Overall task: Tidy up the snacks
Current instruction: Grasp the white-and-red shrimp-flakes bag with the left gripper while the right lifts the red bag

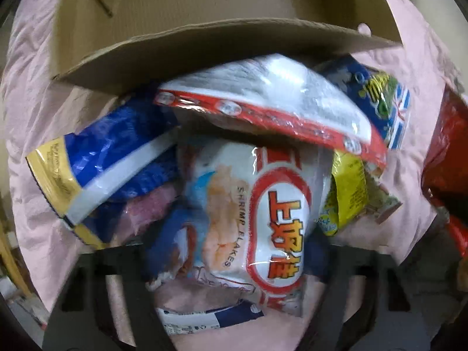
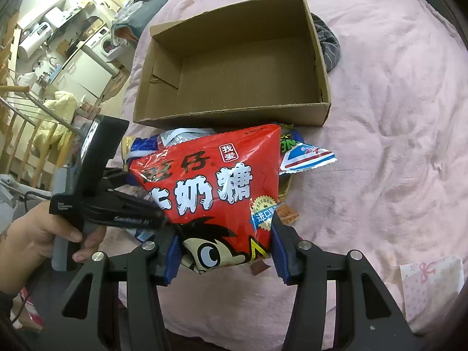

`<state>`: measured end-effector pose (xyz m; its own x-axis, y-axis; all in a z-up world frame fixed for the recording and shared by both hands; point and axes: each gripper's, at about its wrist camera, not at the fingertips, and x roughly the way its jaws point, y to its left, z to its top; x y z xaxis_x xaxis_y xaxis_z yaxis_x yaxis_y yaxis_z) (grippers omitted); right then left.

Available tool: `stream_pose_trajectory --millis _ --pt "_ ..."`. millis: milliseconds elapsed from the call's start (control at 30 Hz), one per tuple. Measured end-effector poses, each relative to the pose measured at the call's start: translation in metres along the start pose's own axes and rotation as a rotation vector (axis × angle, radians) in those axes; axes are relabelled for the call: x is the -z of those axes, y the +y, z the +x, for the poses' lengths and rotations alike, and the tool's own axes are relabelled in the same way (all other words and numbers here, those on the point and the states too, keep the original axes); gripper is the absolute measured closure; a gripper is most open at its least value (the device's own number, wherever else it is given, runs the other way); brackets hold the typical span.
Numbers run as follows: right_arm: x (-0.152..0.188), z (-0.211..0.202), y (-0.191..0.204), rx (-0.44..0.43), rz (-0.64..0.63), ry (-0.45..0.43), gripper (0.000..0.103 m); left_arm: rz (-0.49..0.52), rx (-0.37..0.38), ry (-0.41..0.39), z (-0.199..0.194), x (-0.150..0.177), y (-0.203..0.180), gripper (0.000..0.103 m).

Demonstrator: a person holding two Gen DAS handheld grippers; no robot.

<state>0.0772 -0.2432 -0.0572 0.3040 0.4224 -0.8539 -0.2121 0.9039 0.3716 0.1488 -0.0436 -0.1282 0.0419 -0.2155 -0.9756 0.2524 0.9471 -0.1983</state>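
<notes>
My right gripper [image 2: 225,251] is shut on a red milk-candy bag [image 2: 210,187] and holds it above a pile of snack packets in front of an open, empty cardboard box [image 2: 234,67]. My left gripper [image 1: 231,266] has its jaws around a white and red shrimp flakes bag [image 1: 257,216] in the pile. It also shows in the right wrist view [image 2: 152,210], reaching in from the left. A white packet with a red edge [image 1: 272,108] lies on top, against the box wall [image 1: 204,44].
Blue and gold packets [image 1: 96,161], a yellow packet [image 1: 348,193] and a blue packet with a flag [image 1: 380,99] lie around the pile on the pink bedspread [image 2: 395,146]. A pale patterned pouch [image 2: 433,286] lies at the right. Furniture stands beyond the bed's left edge.
</notes>
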Motion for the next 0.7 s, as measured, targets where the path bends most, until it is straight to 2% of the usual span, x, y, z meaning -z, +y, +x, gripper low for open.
stream_pose_trajectory --millis 67,167,267,300,433,467,567,600,700 --pt "0.0 0.0 0.0 0.002 0.0 -0.001 0.05 -0.003 0.004 -0.024 -0.011 0.005 0.0 0.06" --pt "0.0 -0.001 0.0 0.004 -0.003 -0.004 0.05 0.02 -0.018 -0.074 -0.033 0.018 -0.005 0.066" --pt "0.0 -0.001 0.001 0.0 -0.004 -0.006 0.05 -0.004 -0.036 -0.11 -0.049 0.033 -0.005 0.068" --pt "0.0 -0.002 0.001 -0.002 -0.005 -0.007 0.05 -0.029 -0.018 -0.126 -0.056 0.037 -0.004 0.069" --pt "0.002 -0.005 0.003 -0.02 -0.006 -0.018 0.05 -0.126 -0.003 -0.212 -0.102 0.056 0.017 0.069" --pt "0.001 -0.006 0.003 -0.026 -0.004 -0.023 0.05 -0.142 0.001 -0.246 -0.115 0.07 0.016 0.069" --pt "-0.007 -0.015 0.007 -0.022 -0.002 -0.048 0.05 -0.137 -0.028 -0.33 -0.147 0.063 0.019 0.069" --pt "-0.011 -0.018 0.01 -0.021 -0.01 -0.058 0.05 -0.125 -0.042 -0.349 -0.157 0.043 0.02 0.069" --pt "-0.031 -0.026 0.018 0.005 -0.04 -0.105 0.05 -0.118 -0.077 -0.389 -0.176 0.024 0.02 0.069"
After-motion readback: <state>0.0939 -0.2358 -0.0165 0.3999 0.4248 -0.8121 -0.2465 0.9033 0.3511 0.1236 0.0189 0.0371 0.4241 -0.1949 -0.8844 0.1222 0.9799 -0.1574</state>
